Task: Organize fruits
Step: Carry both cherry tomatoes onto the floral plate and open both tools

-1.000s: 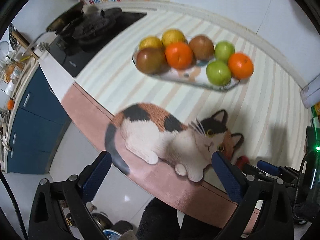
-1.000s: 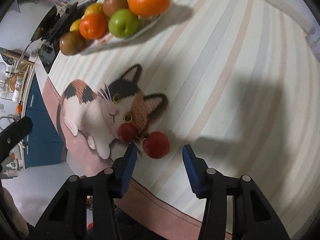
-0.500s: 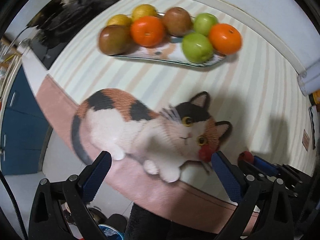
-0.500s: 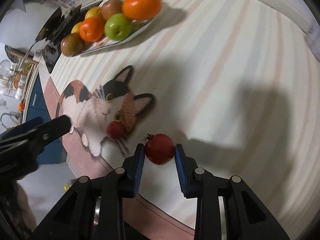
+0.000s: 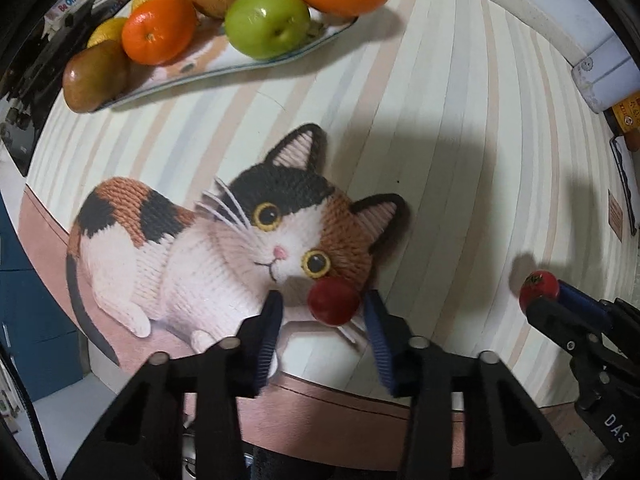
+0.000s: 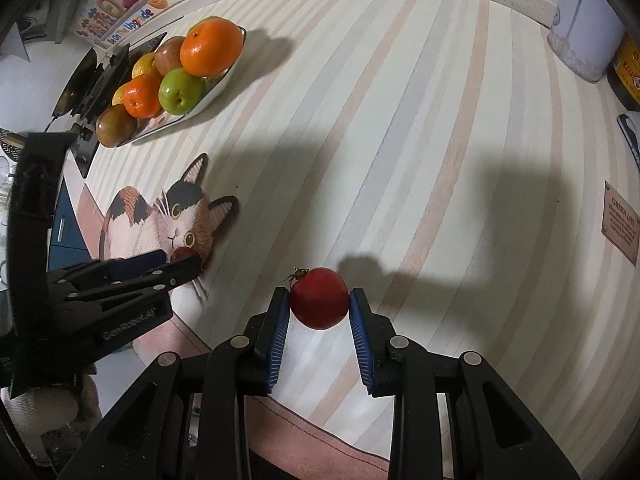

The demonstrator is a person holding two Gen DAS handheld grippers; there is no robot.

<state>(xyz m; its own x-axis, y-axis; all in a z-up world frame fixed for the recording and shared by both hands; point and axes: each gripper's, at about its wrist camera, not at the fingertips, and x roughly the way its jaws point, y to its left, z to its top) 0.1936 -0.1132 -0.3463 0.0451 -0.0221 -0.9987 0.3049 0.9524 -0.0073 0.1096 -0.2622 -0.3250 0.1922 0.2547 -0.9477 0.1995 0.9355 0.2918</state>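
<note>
The striped tabletop (image 6: 400, 120) carries everything, with a printed cat mat (image 5: 208, 248) at its near edge. Toward the far left corner a plate (image 6: 224, 80) holds oranges, green apples and brown fruits piled close, leaving little bare room; open tabletop lies between it and both tools. The right gripper (image 6: 320, 308) is clenched on a red tomato (image 6: 319, 298), stem toward the far left, apparently raised off the tabletop, judging by its separate shadow. The left gripper (image 5: 322, 308) stands released around a second red tomato (image 5: 333, 301) resting on the cat's cheek near the front edge; this round fruit sits nearer the right finger, so closing should centre it.
</note>
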